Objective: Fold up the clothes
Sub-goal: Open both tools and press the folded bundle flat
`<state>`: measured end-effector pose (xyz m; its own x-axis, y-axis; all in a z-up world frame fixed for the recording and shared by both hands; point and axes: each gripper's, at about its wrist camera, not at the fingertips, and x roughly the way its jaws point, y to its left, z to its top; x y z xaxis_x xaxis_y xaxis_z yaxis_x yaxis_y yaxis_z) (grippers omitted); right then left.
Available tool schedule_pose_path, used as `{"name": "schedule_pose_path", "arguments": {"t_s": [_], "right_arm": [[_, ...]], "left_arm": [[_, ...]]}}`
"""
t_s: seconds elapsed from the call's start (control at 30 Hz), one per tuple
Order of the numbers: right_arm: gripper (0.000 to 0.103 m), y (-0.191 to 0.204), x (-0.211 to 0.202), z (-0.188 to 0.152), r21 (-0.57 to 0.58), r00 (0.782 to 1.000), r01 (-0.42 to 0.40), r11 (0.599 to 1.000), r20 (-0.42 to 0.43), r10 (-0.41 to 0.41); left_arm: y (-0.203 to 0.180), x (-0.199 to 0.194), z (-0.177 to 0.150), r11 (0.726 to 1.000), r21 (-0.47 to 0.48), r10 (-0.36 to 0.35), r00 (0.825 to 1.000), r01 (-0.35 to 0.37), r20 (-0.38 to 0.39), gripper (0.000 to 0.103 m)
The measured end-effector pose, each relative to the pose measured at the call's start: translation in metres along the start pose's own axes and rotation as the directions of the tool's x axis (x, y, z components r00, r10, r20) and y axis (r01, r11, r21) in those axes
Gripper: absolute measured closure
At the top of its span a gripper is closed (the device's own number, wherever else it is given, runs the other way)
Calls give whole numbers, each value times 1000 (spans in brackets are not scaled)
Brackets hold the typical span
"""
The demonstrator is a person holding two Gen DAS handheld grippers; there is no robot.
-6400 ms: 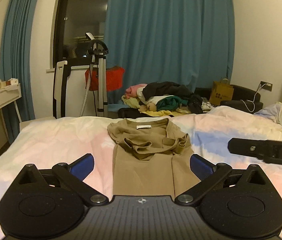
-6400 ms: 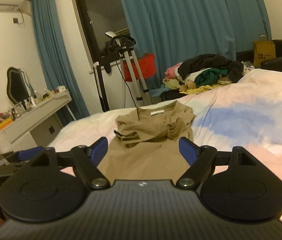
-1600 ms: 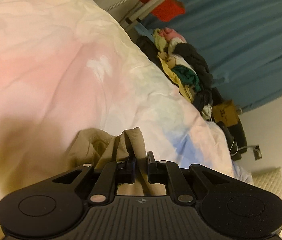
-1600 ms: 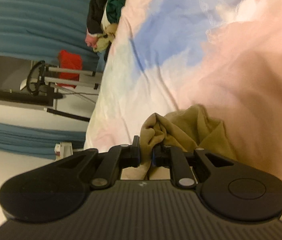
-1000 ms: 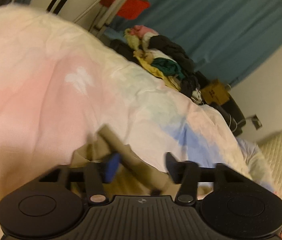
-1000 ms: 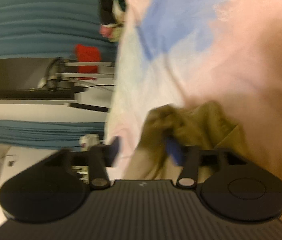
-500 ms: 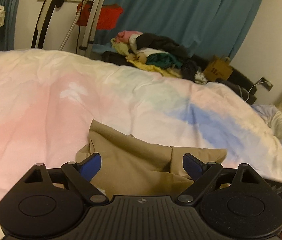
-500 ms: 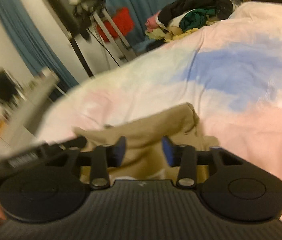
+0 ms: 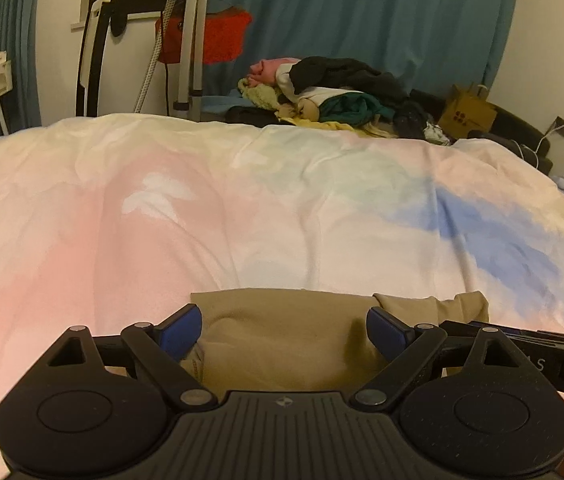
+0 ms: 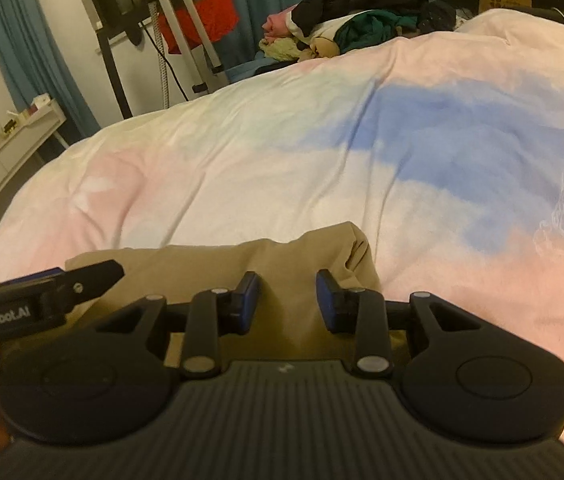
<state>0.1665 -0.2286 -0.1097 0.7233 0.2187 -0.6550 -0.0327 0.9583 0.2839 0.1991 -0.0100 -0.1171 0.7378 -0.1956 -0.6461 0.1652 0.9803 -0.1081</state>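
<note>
A tan garment (image 9: 282,336) lies folded in half on the pastel bedspread (image 9: 242,208), its fold edge facing away from me. It also shows in the right wrist view (image 10: 242,268). My left gripper (image 9: 284,330) is open and empty, just above the near part of the garment. My right gripper (image 10: 288,304) is open and empty over the garment's right side. The left gripper's body shows at the left of the right wrist view (image 10: 42,292). The garment's near half is hidden behind the grippers.
A heap of unfolded clothes (image 9: 334,92) lies beyond the far edge of the bed. A garment steamer stand (image 9: 186,40) with a red cloth (image 9: 222,36) stands by the blue curtain (image 9: 362,20). A white dresser (image 10: 10,140) is at the left. A paper bag (image 9: 468,114) is at the far right.
Both grippers held the garment's top, brought it toward me and folded it over, then opened and let go. In the last half second they drew back slightly and levelled out.
</note>
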Motion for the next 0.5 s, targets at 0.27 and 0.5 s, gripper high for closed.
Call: {"name": "schedule_pose_path", "arguments": {"t_s": [0.27, 0.5], "right_arm": [[68, 13, -30, -12, -50, 1000, 12, 999, 5, -12], [68, 22, -86, -34, -85, 1000, 1, 996, 15, 0]], "left_arm": [[-7, -40, -17, 999, 48, -15, 1000, 14, 18, 12], [-22, -88, -33, 993, 119, -26, 998, 19, 61, 12]]}}
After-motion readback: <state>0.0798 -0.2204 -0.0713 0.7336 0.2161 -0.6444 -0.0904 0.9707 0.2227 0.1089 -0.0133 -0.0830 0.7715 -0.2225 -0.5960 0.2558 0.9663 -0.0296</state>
